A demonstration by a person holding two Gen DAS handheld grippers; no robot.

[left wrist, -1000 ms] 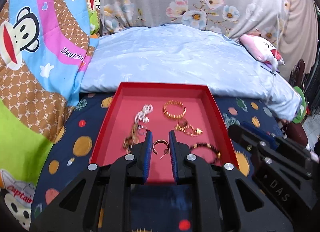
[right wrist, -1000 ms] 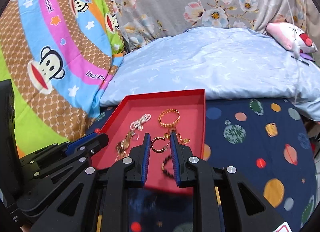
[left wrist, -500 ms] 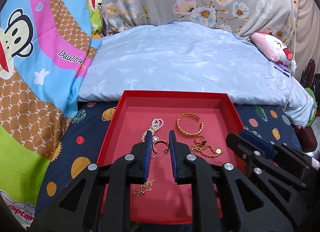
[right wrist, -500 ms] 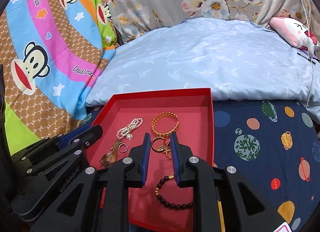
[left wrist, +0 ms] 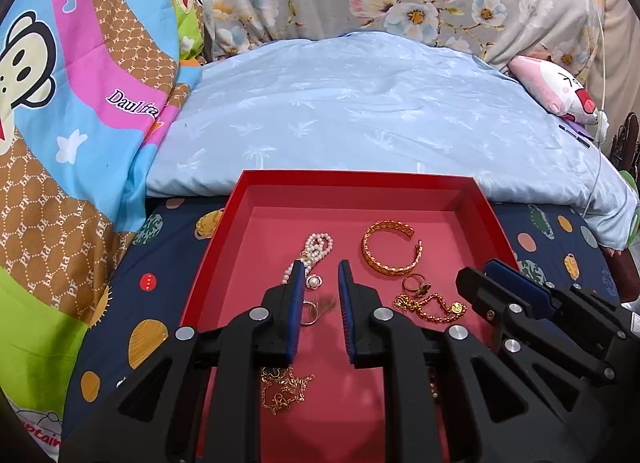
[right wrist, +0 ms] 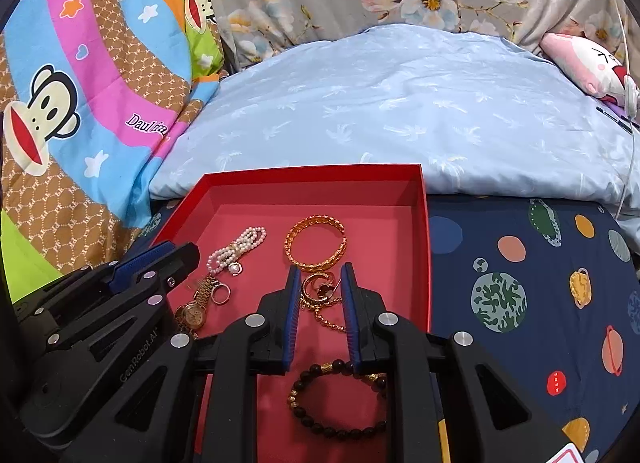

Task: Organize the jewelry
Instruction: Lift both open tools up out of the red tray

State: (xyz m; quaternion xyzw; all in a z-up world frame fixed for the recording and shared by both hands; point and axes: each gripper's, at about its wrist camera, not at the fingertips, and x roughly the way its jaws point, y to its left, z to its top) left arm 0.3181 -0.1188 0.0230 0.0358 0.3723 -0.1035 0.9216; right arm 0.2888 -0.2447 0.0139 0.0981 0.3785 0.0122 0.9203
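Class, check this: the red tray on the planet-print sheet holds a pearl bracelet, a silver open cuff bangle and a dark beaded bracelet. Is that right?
Not quite. The cuff bangle is gold, not silver, as the right wrist view shows. The red tray, pearl bracelet and dark beaded bracelet are as stated.

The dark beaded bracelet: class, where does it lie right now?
In the right wrist view, the dark beaded bracelet lies at the near end of the red tray, beneath the right tongs, nearer than the gold chain.
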